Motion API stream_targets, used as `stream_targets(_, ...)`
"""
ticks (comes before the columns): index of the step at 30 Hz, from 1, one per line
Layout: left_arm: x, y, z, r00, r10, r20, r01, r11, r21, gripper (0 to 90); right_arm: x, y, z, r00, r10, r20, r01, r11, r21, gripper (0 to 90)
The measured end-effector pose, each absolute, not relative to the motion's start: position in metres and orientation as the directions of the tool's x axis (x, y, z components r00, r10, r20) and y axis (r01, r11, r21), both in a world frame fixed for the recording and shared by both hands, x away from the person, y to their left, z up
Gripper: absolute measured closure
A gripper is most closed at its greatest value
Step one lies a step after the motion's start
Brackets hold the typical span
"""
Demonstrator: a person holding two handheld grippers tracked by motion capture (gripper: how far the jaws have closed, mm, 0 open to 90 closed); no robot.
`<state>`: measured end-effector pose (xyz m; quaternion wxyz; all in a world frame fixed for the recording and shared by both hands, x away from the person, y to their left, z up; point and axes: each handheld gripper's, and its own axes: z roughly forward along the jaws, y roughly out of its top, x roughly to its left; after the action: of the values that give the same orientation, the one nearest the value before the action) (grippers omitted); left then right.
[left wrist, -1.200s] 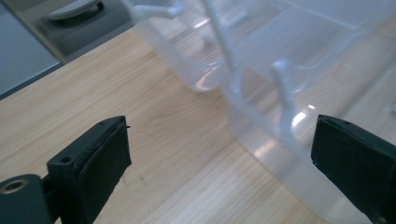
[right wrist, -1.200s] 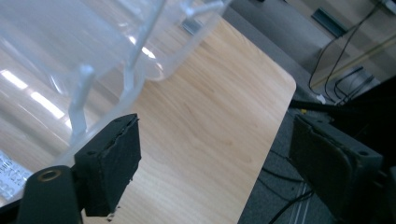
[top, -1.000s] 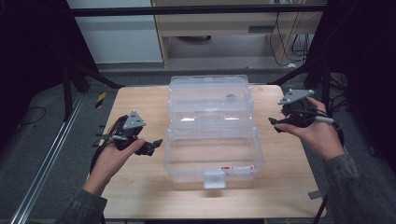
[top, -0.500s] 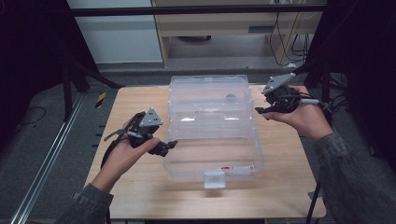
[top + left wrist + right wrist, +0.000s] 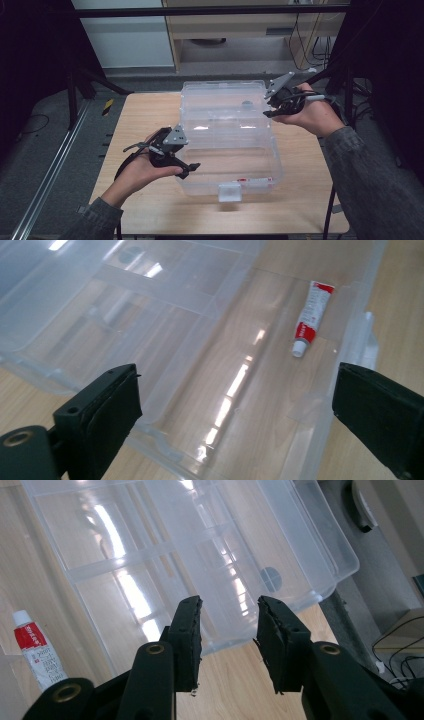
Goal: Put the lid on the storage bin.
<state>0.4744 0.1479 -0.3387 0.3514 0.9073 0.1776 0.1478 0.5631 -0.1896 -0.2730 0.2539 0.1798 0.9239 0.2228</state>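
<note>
Nearest the person, the clear bin's latch (image 5: 230, 191) sits at its front edge on the desk (image 5: 140, 120). Just behind that edge, inside the clear bin (image 5: 230, 135), lies a red-and-white tube (image 5: 311, 317). The left tongs (image 5: 187, 169) have come in from well left of the bin to its front-left wall, jaws wide apart, holding nothing. Farther back, the right tongs (image 5: 267, 107) have moved from off the bin's right side up to its far-right rim; their jaws have just been closing and now stand narrowly apart, nothing between them. Both hands closing on opposite sides suggests the bin is about to be gripped, likely to shift or lift it.
</note>
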Motion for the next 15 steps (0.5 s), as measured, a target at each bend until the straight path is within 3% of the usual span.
stream_targets(3,0.475,0.142,-0.34,0.909,0.399,0.122,0.215,-0.698,0.683,6.0,0.573,-0.183,-0.275,-0.836,0.425,-0.347,0.21,0.832,0.513,64.1)
stream_targets(15,0.471,0.135,-0.357,0.944,0.32,0.084,0.199,-0.75,0.63,6.0,0.601,-0.154,-0.294,-0.904,0.272,-0.329,0.146,0.921,0.361,65.9)
